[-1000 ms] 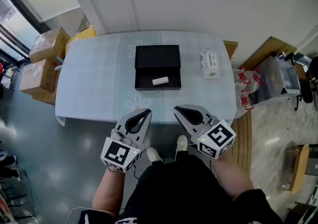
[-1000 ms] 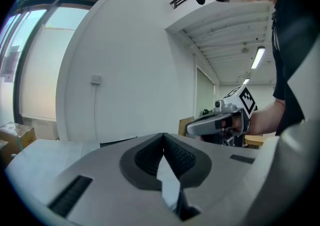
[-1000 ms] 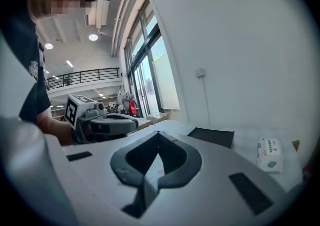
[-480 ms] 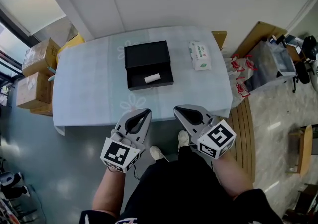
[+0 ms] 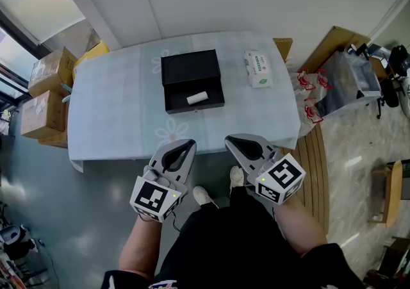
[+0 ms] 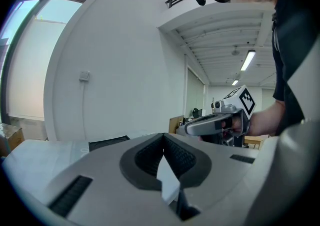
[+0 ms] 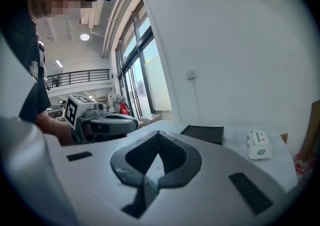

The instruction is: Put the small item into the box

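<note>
An open black box (image 5: 191,80) stands on the pale blue table (image 5: 115,115), its lid laid back toward the wall. A small white roll-shaped item (image 5: 196,97) lies inside the box's near half. Both grippers hang below the table's near edge, well short of the box. My left gripper (image 5: 189,145) is shut with nothing in it, and so is my right gripper (image 5: 229,141). The left gripper view has its jaws (image 6: 163,138) meeting, with the box's edge (image 6: 107,142) beyond. In the right gripper view the closed gripper (image 7: 158,134) points toward the box (image 7: 202,134).
A white and green tissue pack (image 5: 258,68) lies on the table right of the box. Cardboard boxes (image 5: 45,86) stack on the floor at the left. Bags and a wooden board (image 5: 339,86) crowd the right side. The person's shoes (image 5: 202,198) stand by the table's near edge.
The head view has swung a little, so the table and box sit more to the left and tilted. Both grippers stay where they were, shut and empty.
</note>
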{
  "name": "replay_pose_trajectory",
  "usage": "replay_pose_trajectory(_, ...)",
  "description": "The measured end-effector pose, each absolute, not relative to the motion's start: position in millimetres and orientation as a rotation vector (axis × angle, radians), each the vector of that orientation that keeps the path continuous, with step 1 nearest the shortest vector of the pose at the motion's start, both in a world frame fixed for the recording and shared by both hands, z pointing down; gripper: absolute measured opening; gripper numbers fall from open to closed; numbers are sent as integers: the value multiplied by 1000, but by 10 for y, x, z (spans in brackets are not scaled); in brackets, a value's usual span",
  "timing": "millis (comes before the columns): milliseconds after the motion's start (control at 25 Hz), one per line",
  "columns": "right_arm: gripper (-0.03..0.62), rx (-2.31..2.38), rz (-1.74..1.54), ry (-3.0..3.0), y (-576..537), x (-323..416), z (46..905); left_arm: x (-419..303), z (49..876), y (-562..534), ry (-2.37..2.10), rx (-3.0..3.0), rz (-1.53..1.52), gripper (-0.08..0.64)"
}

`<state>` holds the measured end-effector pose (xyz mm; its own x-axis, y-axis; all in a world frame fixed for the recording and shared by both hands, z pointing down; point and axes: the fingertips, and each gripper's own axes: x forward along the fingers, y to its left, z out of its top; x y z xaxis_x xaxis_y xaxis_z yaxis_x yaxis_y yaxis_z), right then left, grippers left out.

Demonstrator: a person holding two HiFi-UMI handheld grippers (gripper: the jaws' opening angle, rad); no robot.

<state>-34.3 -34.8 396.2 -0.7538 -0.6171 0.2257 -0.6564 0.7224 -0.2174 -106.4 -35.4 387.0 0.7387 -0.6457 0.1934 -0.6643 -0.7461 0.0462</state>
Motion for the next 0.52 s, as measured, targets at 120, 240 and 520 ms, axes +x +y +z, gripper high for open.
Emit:
replay_pose_trajectory(120, 9, 1028, 422, -2790, -325, -362, 3935, -1088, 3833, -329, -1084, 2819, 260, 8)
replay_pose_trajectory(240, 9, 1019, 416, -2796, -305, -380, 3927, -1108, 3835, -303, -1090, 2822, 248, 8)
replay_pose_trajectory(520, 9, 1005, 409, -2800, -237, -445, 3888, -1175, 3806, -227, -1105, 2816, 247, 8)
